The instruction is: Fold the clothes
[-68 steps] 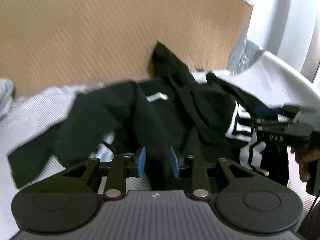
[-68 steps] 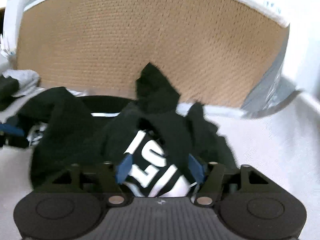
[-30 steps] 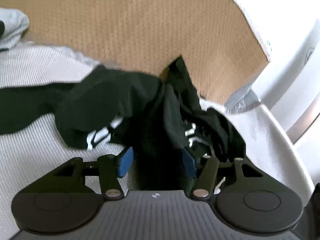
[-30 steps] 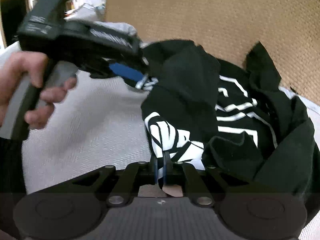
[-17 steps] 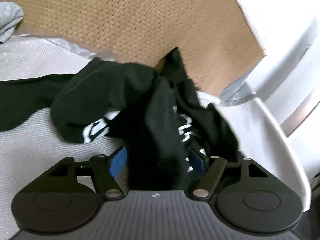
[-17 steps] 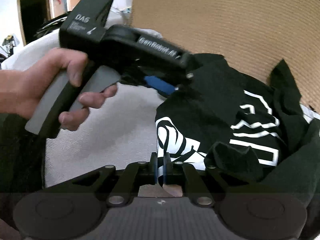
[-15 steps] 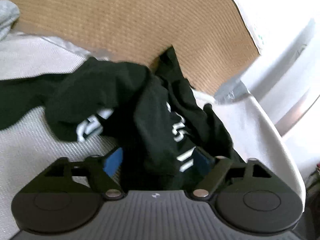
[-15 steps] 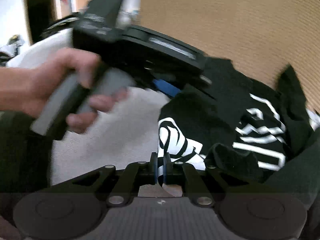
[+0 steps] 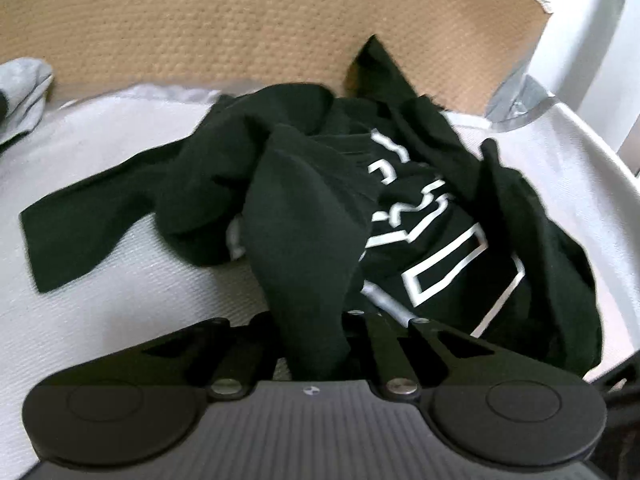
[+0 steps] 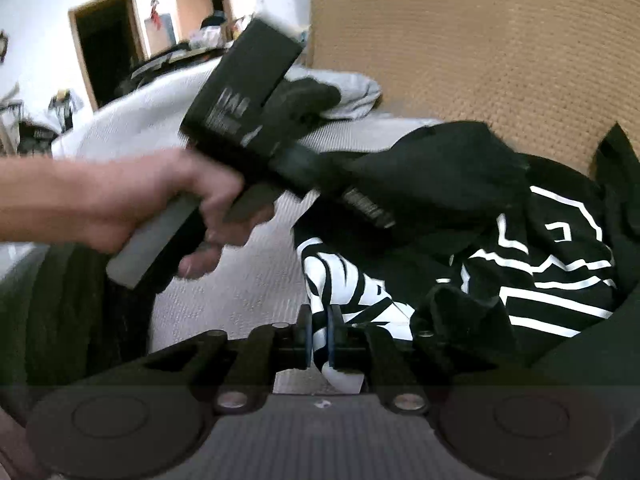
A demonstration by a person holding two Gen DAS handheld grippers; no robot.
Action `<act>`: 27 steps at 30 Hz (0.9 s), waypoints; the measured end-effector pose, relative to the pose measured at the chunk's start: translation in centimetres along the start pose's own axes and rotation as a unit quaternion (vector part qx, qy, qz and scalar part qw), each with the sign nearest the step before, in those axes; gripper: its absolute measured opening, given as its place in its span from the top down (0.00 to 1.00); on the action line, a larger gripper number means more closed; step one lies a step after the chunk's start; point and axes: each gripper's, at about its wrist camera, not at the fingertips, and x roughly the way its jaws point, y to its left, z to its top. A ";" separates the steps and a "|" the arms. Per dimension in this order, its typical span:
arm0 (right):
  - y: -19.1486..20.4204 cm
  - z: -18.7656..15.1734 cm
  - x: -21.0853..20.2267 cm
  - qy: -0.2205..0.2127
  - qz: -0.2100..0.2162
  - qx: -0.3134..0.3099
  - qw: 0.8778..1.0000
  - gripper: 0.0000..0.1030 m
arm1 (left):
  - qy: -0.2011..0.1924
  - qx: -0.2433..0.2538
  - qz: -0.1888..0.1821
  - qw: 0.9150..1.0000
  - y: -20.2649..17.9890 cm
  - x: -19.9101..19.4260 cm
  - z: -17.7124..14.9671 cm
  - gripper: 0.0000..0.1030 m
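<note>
A crumpled black T-shirt (image 9: 440,240) with a white line print lies on a white bed cover (image 9: 120,300). My left gripper (image 9: 312,320) is shut on a thick black fold that rises between its fingers and hides the pads. In the right wrist view a hand (image 10: 120,200) holds that gripper low over the shirt (image 10: 560,260), its tips buried in black cloth. My right gripper (image 10: 320,332) pinches a white-and-black printed edge of the shirt. Its jaws are opening slightly, with the cloth still pressed between the blue pads.
A tan woven headboard (image 9: 240,20) stands right behind the shirt. A grey garment (image 9: 20,92) lies at the far left of the bed, also seen as grey cloth (image 10: 352,92) behind the left gripper. The bed's right edge (image 9: 600,152) is close. Doorways (image 10: 108,40) show far off.
The left jaws, wide apart around the black fold before, have closed on it. In the right wrist view the left gripper has pushed further right into the shirt. The right gripper keeps its pinch.
</note>
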 end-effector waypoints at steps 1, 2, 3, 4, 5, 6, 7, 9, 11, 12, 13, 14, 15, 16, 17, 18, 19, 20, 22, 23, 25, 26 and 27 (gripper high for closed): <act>0.0 0.2 -0.1 -0.002 0.003 0.003 1.000 0.88 | 0.000 -0.001 0.007 1.000 0.2 -0.2 -0.1 0.94; 0.0 0.3 -0.3 -0.003 0.005 0.000 1.000 0.87 | 0.000 -0.001 0.014 1.000 0.4 -0.3 -0.1 0.94; 0.0 0.3 -0.5 -0.005 0.007 -0.003 1.000 0.83 | -0.003 -0.005 0.024 1.000 0.5 -0.6 -0.2 0.94; 0.1 0.2 -0.9 -0.007 0.011 -0.004 1.000 0.81 | -0.004 -0.011 0.029 1.000 0.7 -0.9 -0.2 0.94; 0.2 0.1 -1.2 -0.009 0.014 -0.004 1.000 0.80 | -0.004 -0.017 0.032 0.999 0.9 -1.1 -0.2 0.94; 0.2 0.1 -1.6 -0.012 0.018 -0.003 1.000 0.79 | -0.004 -0.022 0.035 0.999 1.1 -1.2 -0.3 0.94; -0.4 0.2 -1.8 -0.019 0.023 0.005 1.000 0.76 | -0.003 -0.023 0.042 0.999 1.3 -1.4 -0.4 0.94; -1.1 0.5 -2.8 -0.035 0.028 0.020 0.999 0.74 | 0.000 -0.024 0.051 0.998 1.7 -1.8 -0.7 0.94; -2.3 0.8 -3.8 -0.057 0.027 0.042 0.997 0.74 | -0.002 -0.029 0.060 0.998 2.2 -2.2 -0.9 0.94; -3.2 0.9 -4.2 -0.069 0.021 0.058 0.996 0.73 | -0.003 -0.032 0.063 0.997 2.4 -2.5 -0.9 0.94; -4.1 0.9 -4.7 -0.081 0.016 0.075 0.994 0.72 | -0.005 -0.034 0.067 0.997 2.7 -2.7 -1.0 0.94; -5.1 0.9 -5.1 -0.092 0.010 0.092 0.991 0.71 | -0.006 -0.036 0.071 0.997 2.8 -2.8 -1.0 0.94; -6.2 0.8 -5.3 -0.099 -0.005 0.113 0.989 0.69 | -0.007 -0.038 0.073 0.997 2.9 -3.0 -1.0 0.93; -7.1 0.6 -5.3 -0.103 -0.026 0.131 0.986 0.62 | -0.007 -0.039 0.074 0.996 3.0 -3.2 -1.0 0.93; -7.9 0.6 -5.0 -0.097 -0.067 0.138 0.983 0.58 | -0.009 -0.045 0.075 0.996 3.1 -3.4 -0.9 0.93; -8.6 0.5 -4.5 -0.089 -0.108 0.143 0.980 0.56 | -0.010 -0.051 0.076 0.996 3.2 -3.5 -0.9 0.93; -9.1 0.4 -3.5 -0.066 -0.161 0.136 0.975 0.57 | -0.010 -0.057 0.074 0.996 3.3 -3.5 -0.9 0.93; -9.6 0.2 -2.6 -0.045 -0.187 0.132 0.972 0.57 | -0.010 -0.059 0.074 0.995 3.2 -3.5 -0.8 0.93; -10.5 -0.4 -1.2 -0.010 -0.204 0.144 0.968 0.57 | -0.012 -0.055 0.076 0.995 3.0 -3.6 -0.8 0.93; -10.9 -0.8 -0.7 0.004 -0.199 0.159 0.967 0.57 | -0.013 -0.053 0.077 0.995 2.9 -3.6 -0.8 0.93; -11.2 -1.3 0.1 0.034 -0.201 0.161 0.966 0.58 | -0.019 -0.054 0.076 0.995 3.0 -3.8 -0.7 0.93; -11.1 -1.6 0.4 0.051 -0.208 0.150 0.965 0.58 | -0.023 -0.054 0.078 0.995 3.0 -3.9 -0.7 0.93; -10.7 -1.8 0.6 0.069 -0.229 0.129 0.962 0.58 | -0.027 -0.054 0.081 0.995 3.0 -4.0 -0.8 0.93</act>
